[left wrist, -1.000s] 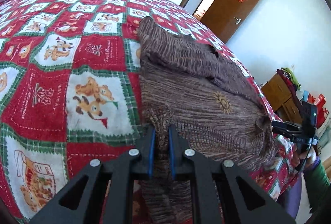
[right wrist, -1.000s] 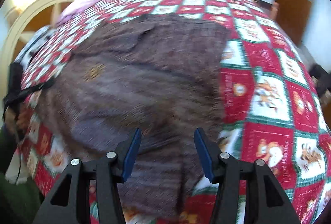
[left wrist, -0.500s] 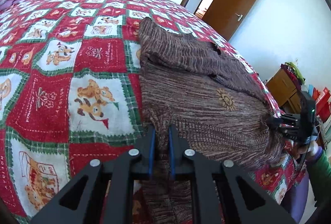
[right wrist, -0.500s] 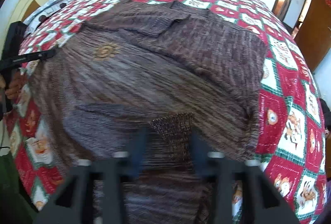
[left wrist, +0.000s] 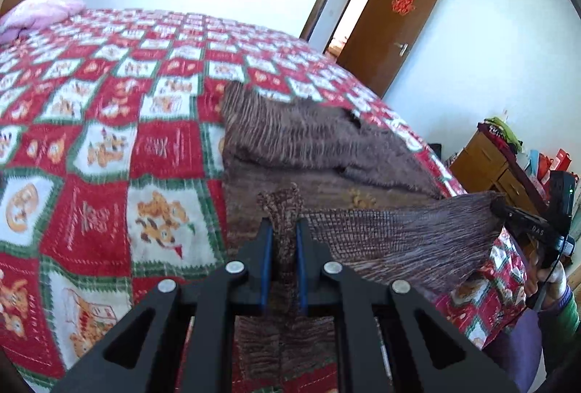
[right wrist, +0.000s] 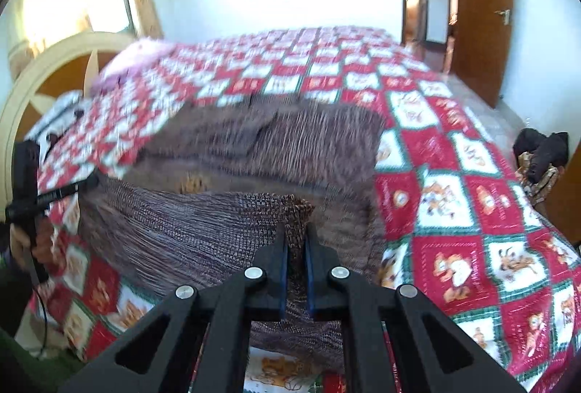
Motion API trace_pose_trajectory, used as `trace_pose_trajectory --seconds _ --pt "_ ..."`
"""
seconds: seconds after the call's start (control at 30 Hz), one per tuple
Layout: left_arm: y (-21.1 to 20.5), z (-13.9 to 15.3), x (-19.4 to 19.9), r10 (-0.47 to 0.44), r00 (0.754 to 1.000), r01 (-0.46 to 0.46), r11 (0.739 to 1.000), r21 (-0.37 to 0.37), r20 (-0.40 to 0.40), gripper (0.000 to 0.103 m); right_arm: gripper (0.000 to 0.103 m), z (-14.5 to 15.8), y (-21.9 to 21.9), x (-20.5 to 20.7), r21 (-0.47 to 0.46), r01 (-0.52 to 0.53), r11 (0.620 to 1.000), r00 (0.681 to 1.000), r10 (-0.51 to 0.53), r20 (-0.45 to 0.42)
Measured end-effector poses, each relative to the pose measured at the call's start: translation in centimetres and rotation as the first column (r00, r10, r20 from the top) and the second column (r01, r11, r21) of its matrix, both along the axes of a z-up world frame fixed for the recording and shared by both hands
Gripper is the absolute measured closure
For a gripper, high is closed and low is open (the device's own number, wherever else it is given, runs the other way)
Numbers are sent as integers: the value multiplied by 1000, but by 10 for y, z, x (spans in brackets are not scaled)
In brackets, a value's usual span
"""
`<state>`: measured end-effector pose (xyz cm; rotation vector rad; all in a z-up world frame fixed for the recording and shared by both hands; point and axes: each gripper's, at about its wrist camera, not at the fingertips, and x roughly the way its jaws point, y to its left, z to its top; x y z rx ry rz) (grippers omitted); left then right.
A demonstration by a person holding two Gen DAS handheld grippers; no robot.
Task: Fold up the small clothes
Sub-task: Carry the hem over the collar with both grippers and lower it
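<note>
A brown knit sweater (left wrist: 312, 138) lies on the red and white patchwork bedspread (left wrist: 90, 138), its sleeves folded across the body. My left gripper (left wrist: 282, 229) is shut on one corner of the sweater's hem. My right gripper (right wrist: 296, 236) is shut on the other hem corner (right wrist: 297, 211). The hem is lifted off the bed and stretched between the two grippers. The right gripper shows at the right of the left wrist view (left wrist: 523, 218), and the left gripper at the left of the right wrist view (right wrist: 54, 193). The sweater (right wrist: 290, 138) is blurred in the right wrist view.
A pink pillow (left wrist: 40, 9) lies at the head of the bed, by the cream headboard (right wrist: 47, 66). A brown door (left wrist: 392, 29) stands open beyond the bed. A wooden cabinet (left wrist: 486, 164) with clutter stands at the right. Dark clothes (right wrist: 541, 153) lie beside the bed.
My right gripper has closed on the hem corner. Both grippers have risen, lifting the sweater's hem off the bed and pulling it taut between them.
</note>
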<state>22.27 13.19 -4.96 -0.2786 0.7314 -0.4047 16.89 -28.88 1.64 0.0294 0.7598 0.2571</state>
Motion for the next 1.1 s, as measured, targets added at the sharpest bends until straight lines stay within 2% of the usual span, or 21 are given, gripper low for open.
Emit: trace_pose_trajectory --seconds 0.13,0.37,0.57,0.83,1.1 --pt "-3 9 9 28 999 -28 999 22 29 90 96 16 2 -1 -14 42 999 997 -41 64" --pt "-9 16 37 52 998 -54 997 54 32 91 96 23 9 19 -82 93 992 992 -84 98" --pt "-15 20 55 61 997 -64 996 65 46 91 96 18 10 34 -102 129 986 987 -118 112" --pt "-17 13 79 87 996 -88 994 68 11 91 96 12 4 57 -86 169 982 982 -160 98" --pt "-20 11 109 110 994 -109 992 66 -11 91 96 7 7 91 -114 185 976 980 -174 97"
